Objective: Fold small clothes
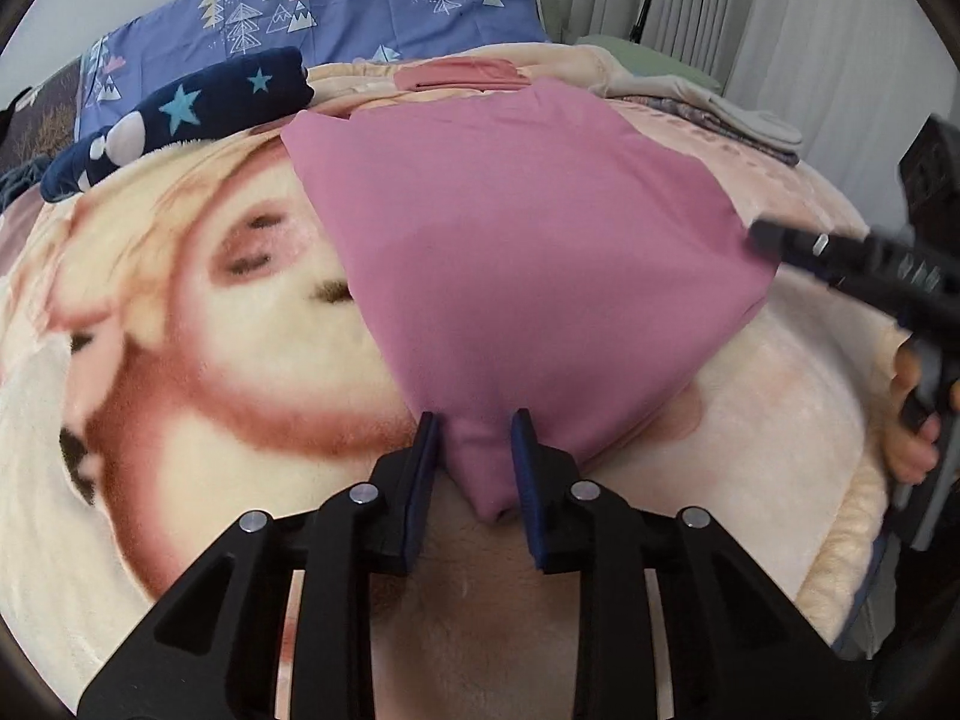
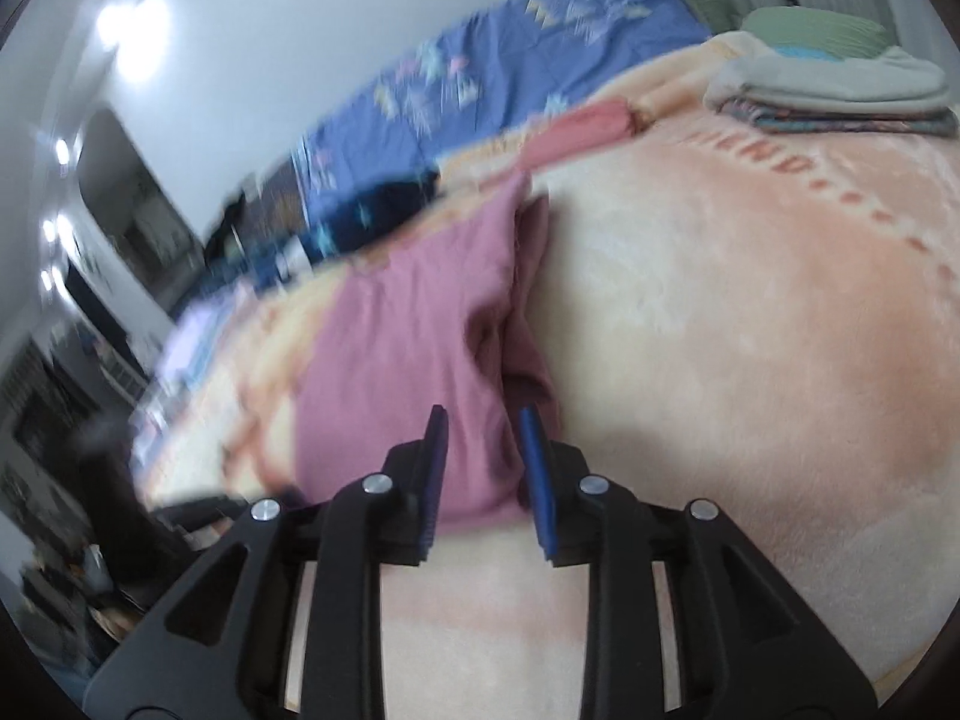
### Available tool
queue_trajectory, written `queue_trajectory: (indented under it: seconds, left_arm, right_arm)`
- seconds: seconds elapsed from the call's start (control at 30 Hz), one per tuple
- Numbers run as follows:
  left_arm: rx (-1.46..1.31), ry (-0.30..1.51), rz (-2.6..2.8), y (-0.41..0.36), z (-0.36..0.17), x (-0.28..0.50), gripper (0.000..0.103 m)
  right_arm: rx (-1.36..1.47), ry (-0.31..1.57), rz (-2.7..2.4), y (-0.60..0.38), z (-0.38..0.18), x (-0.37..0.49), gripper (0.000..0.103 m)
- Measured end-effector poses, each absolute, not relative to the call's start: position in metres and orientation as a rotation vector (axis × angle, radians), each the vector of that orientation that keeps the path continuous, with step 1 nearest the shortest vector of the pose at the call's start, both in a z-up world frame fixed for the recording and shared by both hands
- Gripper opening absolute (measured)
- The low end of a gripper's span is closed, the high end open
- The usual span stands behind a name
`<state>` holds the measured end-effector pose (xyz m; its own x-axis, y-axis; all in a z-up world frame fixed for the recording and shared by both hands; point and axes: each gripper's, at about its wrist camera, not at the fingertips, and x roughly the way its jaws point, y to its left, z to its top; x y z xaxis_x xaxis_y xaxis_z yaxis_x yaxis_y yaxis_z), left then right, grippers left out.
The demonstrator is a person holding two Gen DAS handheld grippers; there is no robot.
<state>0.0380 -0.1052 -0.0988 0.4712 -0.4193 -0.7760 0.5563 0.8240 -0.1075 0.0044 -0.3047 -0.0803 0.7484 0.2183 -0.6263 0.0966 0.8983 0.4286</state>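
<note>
A pink garment [image 1: 510,240] lies spread flat on a plush blanket [image 1: 180,360] printed with a cartoon face. My left gripper [image 1: 475,429] is at its near corner, and the bunched cloth fills the gap between both blue pads. In the right wrist view the same pink garment [image 2: 408,330] shows a folded edge running away from me. My right gripper [image 2: 483,420] straddles its near end with the jaws apart, the cloth lying loose between the pads. That gripper's dark finger [image 1: 765,237] reaches the garment's right corner in the left wrist view, held by a person's hand [image 1: 912,444].
A navy star-print garment [image 1: 198,102] and a salmon folded piece [image 1: 462,75] lie at the far side. A stack of folded clothes [image 2: 840,96] sits at the far right. Behind are a blue tree-print sheet [image 1: 360,6] and curtains [image 1: 780,30]. The blanket's edge drops off at the right.
</note>
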Motion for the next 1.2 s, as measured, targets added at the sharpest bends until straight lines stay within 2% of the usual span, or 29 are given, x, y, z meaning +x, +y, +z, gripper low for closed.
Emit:
queue_trajectory:
  seconds: [0.07,0.2,0.27,0.3,0.4,0.57,0.63,0.67,0.7,0.73,0.87,0.97,1.0,1.03,1.1,1.13,1.17,1.2]
  left_arm:
    - [0.119,0.93,-0.609,-0.099,-0.103,0.043,0.037]
    - [0.092,0.928,-0.618,-0.096,-0.106,0.043,0.038]
    - [0.119,0.913,-0.607,-0.101,-0.105,0.038,0.04]
    - [0.128,0.909,-0.603,-0.1,-0.105,0.039,0.04]
    - [0.138,0.899,-0.595,-0.101,-0.104,0.037,0.04]
    - [0.123,0.899,-0.598,-0.099,-0.105,0.037,0.041]
    - [0.126,0.898,-0.596,-0.099,-0.105,0.037,0.041]
    - [0.127,0.898,-0.596,-0.1,-0.105,0.036,0.041]
    - [0.126,0.898,-0.597,-0.099,-0.105,0.036,0.041]
    - [0.124,0.899,-0.598,-0.099,-0.105,0.036,0.041]
    - [0.116,0.9,-0.601,-0.098,-0.105,0.037,0.042]
    - [0.115,0.903,-0.604,-0.099,-0.105,0.039,0.042]
    - [0.115,0.902,-0.604,-0.098,-0.105,0.039,0.042]
    - [0.114,0.901,-0.604,-0.098,-0.105,0.039,0.042]
    - [0.112,0.9,-0.604,-0.098,-0.105,0.039,0.042]
    - [0.113,0.899,-0.603,-0.098,-0.105,0.039,0.042]
    - [0.114,0.898,-0.602,-0.098,-0.105,0.039,0.042]
    - [0.116,0.897,-0.601,-0.098,-0.105,0.038,0.042]
  right_arm:
    - [0.441,0.762,0.051,-0.304,-0.088,0.008,0.027]
    - [0.451,0.678,0.052,-0.317,-0.062,0.012,0.027]
    - [0.414,0.639,0.044,-0.321,-0.04,0.023,0.033]
    - [0.397,0.633,0.057,-0.322,-0.032,0.033,0.041]
    - [0.359,0.64,0.123,-0.328,-0.02,0.077,0.043]
    - [0.308,0.737,0.12,-0.33,-0.033,0.165,0.045]
    - [0.258,0.786,0.09,-0.322,-0.045,0.198,0.054]
    - [0.23,0.824,0.084,-0.318,-0.054,0.216,0.054]
    - [0.219,0.85,0.085,-0.315,-0.062,0.227,0.05]
    - [0.217,0.876,0.092,-0.311,-0.07,0.237,0.005]
    - [0.218,0.816,0.08,-0.312,-0.07,0.23,0.008]
    - [0.256,0.873,0.048,-0.328,-0.089,0.234,0.011]
    - [0.257,0.869,0.048,-0.33,-0.092,0.232,0.014]
    - [0.243,0.85,0.044,-0.33,-0.091,0.229,0.022]
    - [0.217,0.812,0.001,-0.331,-0.08,0.22,0.032]
    - [0.215,0.784,-0.018,-0.331,-0.07,0.211,0.034]
    - [0.215,0.764,-0.019,-0.329,-0.063,0.204,0.032]
    - [0.217,0.734,0.016,-0.325,-0.051,0.192,0.027]
